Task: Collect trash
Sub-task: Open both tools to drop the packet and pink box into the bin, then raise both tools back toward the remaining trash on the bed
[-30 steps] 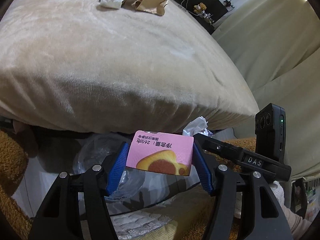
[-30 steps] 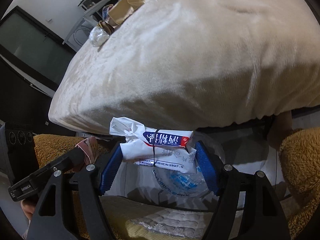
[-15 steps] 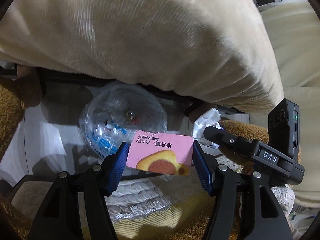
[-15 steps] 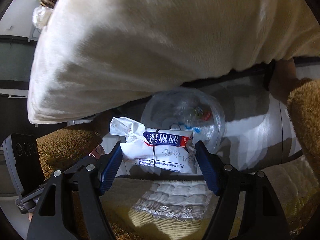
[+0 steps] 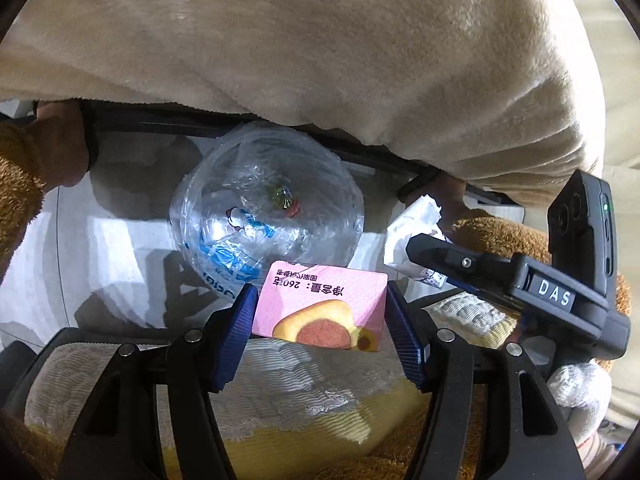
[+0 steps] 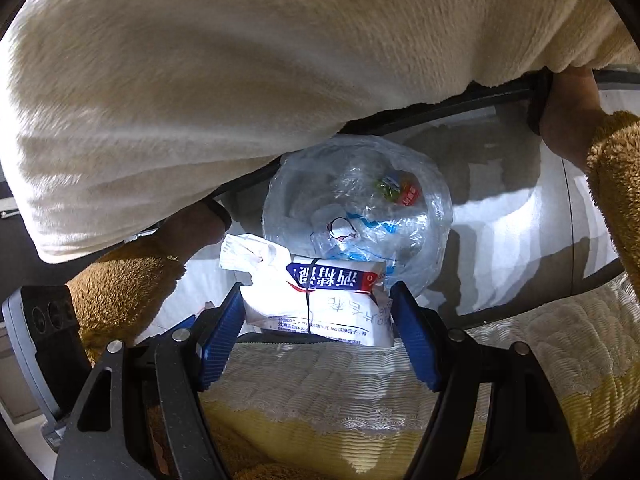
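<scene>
My left gripper (image 5: 320, 312) is shut on a pink snack box (image 5: 320, 310) printed with a cake picture, held between the blue pads. My right gripper (image 6: 318, 308) is shut on a white wrapper (image 6: 320, 304) with a blue and red label. Both point steeply down over a bin lined with a clear plastic bag (image 5: 268, 208), seen also in the right wrist view as the clear bag (image 6: 360, 208), holding crumpled wrappers. The other gripper with its white wrapper (image 5: 416, 236) shows at the right of the left wrist view.
A cream plush blanket (image 5: 320, 48) over a table overhangs the bin from above. A person's brown fleece sleeves (image 6: 120, 284) and knees flank the bin. A yellow and white quilted cushion (image 6: 360, 380) lies under the grippers. The floor (image 5: 100, 248) is pale tile.
Both grippers have sunk and tipped downward. The blanket top with its trash has left view, and the lined bin has come into full view below the held items.
</scene>
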A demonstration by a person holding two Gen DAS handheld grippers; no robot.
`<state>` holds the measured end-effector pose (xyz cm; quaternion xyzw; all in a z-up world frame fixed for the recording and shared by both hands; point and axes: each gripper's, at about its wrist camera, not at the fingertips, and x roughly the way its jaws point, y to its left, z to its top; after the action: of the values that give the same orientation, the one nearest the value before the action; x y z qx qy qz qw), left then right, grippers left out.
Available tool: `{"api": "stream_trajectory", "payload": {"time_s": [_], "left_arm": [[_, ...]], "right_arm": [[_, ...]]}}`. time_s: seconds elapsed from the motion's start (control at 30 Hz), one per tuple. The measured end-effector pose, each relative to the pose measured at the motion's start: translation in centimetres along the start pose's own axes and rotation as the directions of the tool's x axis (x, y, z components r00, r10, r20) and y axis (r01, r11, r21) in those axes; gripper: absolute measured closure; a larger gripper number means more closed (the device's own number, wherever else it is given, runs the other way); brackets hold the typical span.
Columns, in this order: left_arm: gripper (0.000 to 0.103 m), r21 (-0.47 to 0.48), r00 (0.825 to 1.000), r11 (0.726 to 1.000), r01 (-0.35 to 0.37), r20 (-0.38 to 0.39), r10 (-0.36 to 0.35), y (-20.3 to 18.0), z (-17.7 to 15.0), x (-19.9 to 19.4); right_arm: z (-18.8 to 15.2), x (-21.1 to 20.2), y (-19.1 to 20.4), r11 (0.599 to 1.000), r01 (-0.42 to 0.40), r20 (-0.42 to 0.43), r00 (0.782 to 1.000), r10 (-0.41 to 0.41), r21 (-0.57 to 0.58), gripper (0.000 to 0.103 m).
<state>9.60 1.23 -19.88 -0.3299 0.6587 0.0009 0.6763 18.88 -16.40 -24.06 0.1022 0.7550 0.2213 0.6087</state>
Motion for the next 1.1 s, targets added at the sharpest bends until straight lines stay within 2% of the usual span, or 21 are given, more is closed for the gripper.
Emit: {"api": "stream_trajectory", "payload": {"time_s": [0.07, 0.1, 0.13, 0.17, 0.33, 0.53, 0.77, 0.93, 1.0, 1.1], "left_arm": [[0.04, 0.007, 1.0, 1.0, -0.022, -0.008, 0.022, 0.0, 0.1, 0.4], [0.036, 0.007, 0.999, 1.0, -0.028, -0.025, 0.029, -0.1, 0.2, 0.7], [0.027, 0.008, 0.998, 0.999, -0.04, -0.042, 0.041, -0.1, 0.2, 1.0], [0.025, 0.009, 0.998, 0.999, -0.051, -0.048, 0.052, -0.2, 0.2, 1.1], [0.024, -0.001, 0.998, 0.998, -0.057, -0.04, 0.057, 0.3, 0.3, 1.2], [0.024, 0.005, 0.999, 0.999, -0.041, 0.003, 0.041, 0.2, 0.1, 0.5], [0.024, 0.052, 0.994, 0.998, -0.038, 0.107, 0.032, -0.7, -0.4, -1.6], [0.024, 0.089, 0.984, 0.995, -0.053, 0.176, 0.037, -1.3, -0.8, -2.8], [0.024, 0.116, 0.973, 0.992, -0.048, 0.231, 0.02, -1.7, -1.2, -3.9], [0.024, 0.157, 0.941, 0.986, -0.05, 0.338, -0.006, -2.2, -2.1, -6.1]], "right_arm": [[0.1, 0.2, -0.2, 1.0, -0.011, -0.008, 1.0, 0.011, 0.013, 0.027], [0.2, 0.3, -0.4, 1.0, -0.023, -0.009, 1.0, 0.023, 0.022, 0.022], [0.2, 0.3, -0.6, 0.999, -0.038, -0.007, 0.999, 0.038, 0.032, 0.018], [0.2, 0.2, -0.7, 0.998, -0.046, -0.003, 0.999, 0.046, 0.037, 0.018], [0.2, -0.4, -0.6, 0.998, -0.059, 0.021, 0.998, 0.058, 0.038, 0.017], [-0.1, -1.5, 0.3, 0.996, -0.091, 0.061, 0.994, 0.091, -0.002, 0.017], [-1.1, -3.7, 1.2, 0.99, -0.112, 0.155, 0.98, 0.124, -0.08, 0.017], [-2.1, -5.8, 1.7, 0.981, -0.137, 0.242, 0.956, 0.167, -0.138, 0.017], [-2.4, -6.9, 1.9, 0.975, -0.147, 0.282, 0.94, 0.19, -0.168, 0.017], [-3.2, -8.7, 2.5, 0.961, -0.145, 0.349, 0.91, 0.223, -0.236, 0.017]]}}
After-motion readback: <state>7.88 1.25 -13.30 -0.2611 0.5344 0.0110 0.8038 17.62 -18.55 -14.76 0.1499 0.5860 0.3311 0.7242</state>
